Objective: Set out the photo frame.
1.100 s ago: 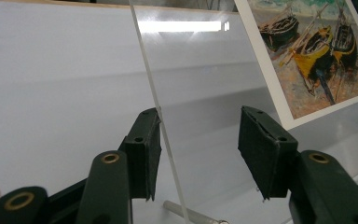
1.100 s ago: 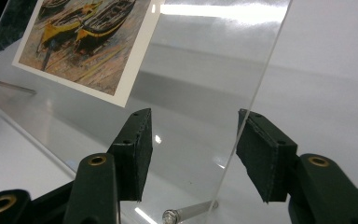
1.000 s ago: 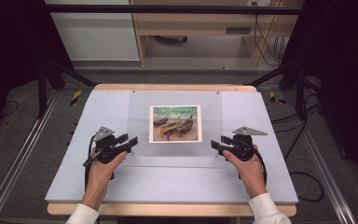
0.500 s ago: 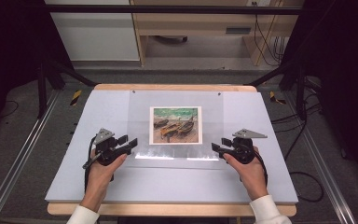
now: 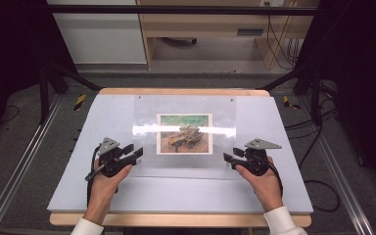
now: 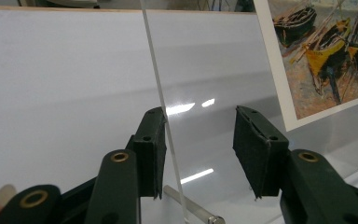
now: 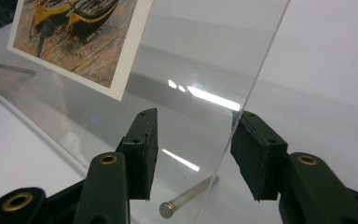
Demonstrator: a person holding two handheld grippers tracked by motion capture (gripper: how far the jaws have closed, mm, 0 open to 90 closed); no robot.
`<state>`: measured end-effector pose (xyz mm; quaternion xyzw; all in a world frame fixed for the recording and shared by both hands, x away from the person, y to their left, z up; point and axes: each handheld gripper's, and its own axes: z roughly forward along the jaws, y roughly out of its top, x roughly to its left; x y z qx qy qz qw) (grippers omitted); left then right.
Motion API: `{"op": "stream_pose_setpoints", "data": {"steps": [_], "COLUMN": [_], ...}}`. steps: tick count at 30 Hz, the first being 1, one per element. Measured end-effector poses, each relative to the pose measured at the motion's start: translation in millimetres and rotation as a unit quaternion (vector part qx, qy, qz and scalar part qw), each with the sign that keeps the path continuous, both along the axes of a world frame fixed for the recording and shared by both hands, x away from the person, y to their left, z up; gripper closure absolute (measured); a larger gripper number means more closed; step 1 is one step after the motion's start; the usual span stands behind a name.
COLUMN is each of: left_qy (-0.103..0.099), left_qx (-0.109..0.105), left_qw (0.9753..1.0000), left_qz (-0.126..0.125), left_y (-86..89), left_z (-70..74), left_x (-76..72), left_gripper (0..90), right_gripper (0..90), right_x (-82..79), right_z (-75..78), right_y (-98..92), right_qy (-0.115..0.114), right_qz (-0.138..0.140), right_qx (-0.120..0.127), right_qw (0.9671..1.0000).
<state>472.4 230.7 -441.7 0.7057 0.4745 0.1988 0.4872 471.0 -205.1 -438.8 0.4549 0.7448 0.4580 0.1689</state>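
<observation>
A pale sheet covers the bench (image 5: 78,191), dark floor on either side. At the left, the left gripper (image 5: 136,152) stands wide open with the clear acrylic panel's (image 5: 186,166) left edge between its jaws, nothing clamped. The panel lies over the boat print (image 5: 184,133) mid-bench; its glare band has climbed from the near edge onto the print since half a second ago. At the right, the right gripper (image 5: 226,159) also gapes, straddling the right edge above a metal pin (image 7: 186,198).
</observation>
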Motion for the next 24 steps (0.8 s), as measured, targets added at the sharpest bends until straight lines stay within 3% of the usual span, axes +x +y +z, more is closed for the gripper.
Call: {"op": "stream_pose_setpoints", "data": {"steps": [12,24], "left_qy": [-0.003,-0.001], "left_qx": [0.007,0.000], "left_qw": [1.0000,1.0000], "left_qz": [0.002,0.005], "left_y": [1.1,3.6], "left_z": [0.0,-1.7], "left_x": [-10.5,-18.0], "left_gripper": [58.3,62.4], "right_gripper": [57.6,62.3], "right_x": [-9.7,-16.0], "right_z": [0.0,-1.0], "right_y": [-0.7,-2.6], "right_qy": [-0.004,-0.001], "right_qz": [0.001,0.002], "right_qx": [-0.008,-0.006], "right_qw": [1.0000,1.0000]}}
